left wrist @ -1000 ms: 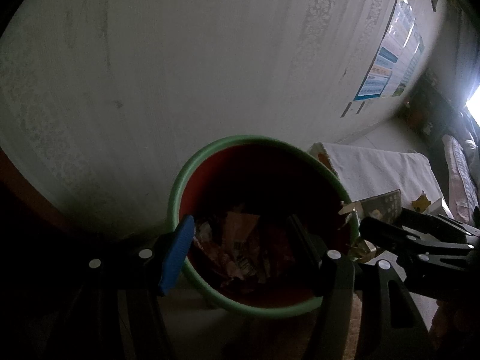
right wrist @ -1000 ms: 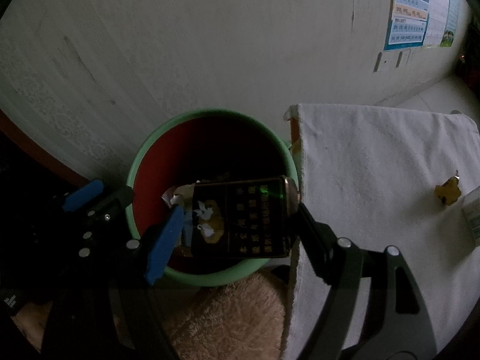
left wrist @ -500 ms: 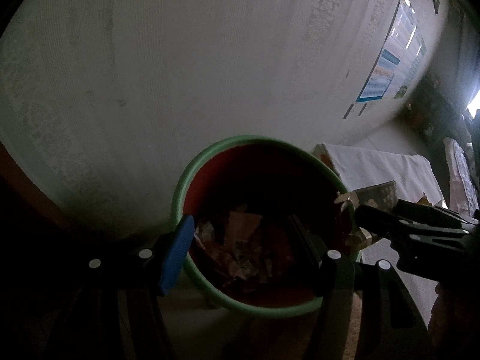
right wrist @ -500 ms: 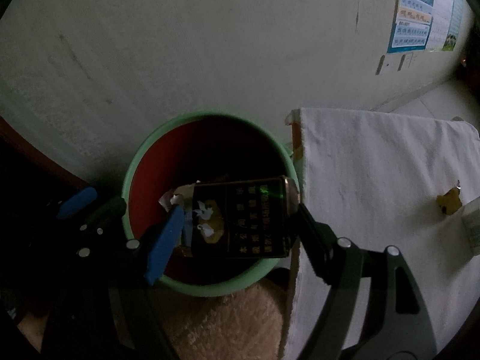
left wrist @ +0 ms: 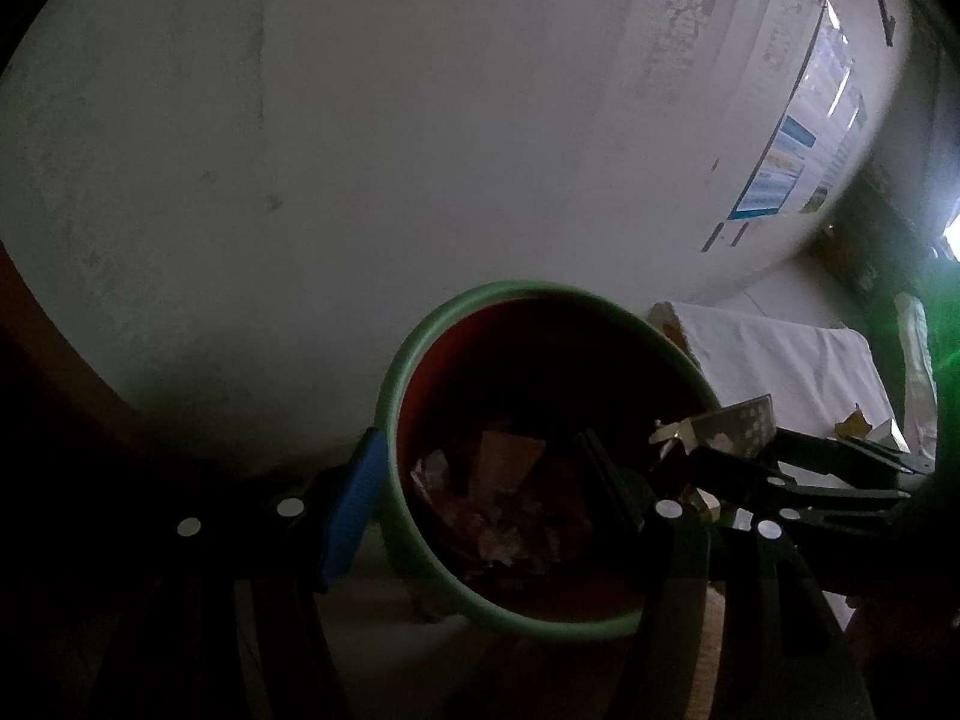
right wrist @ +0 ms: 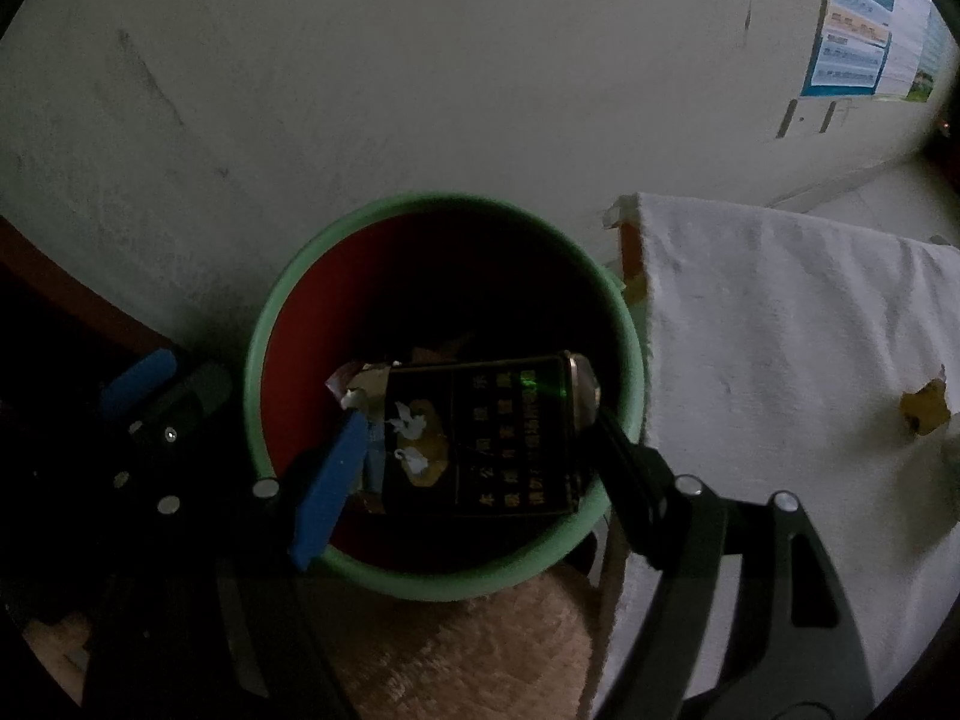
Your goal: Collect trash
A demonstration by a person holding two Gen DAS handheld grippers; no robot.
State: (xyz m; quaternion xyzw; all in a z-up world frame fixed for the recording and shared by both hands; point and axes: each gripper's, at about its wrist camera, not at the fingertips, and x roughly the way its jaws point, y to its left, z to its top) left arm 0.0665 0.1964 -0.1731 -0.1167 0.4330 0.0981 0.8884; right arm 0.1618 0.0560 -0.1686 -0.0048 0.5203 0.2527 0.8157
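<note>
A red bin with a green rim (right wrist: 633,372) stands against the wall, with crumpled wrappers (left wrist: 498,498) at its bottom. My right gripper (right wrist: 474,438) is shut on a dark cigarette pack (right wrist: 480,438) and holds it over the bin's opening, tilted. The pack also shows in the left wrist view (left wrist: 732,432), at the bin's right rim. My left gripper (left wrist: 480,498) is open and empty, just above the bin's near side; it shows at the left of the right wrist view (right wrist: 162,384). A yellow scrap (right wrist: 924,408) lies on the white-covered table.
A table with a white cloth (right wrist: 780,360) stands right of the bin. A tan fuzzy mat (right wrist: 468,654) lies on the floor in front. The grey wall (left wrist: 420,120) rises behind, with posters (right wrist: 852,54) at the right.
Both grippers have moved in toward the bin. The right gripper has carried the pack further over the opening, still held. The left gripper has stayed open.
</note>
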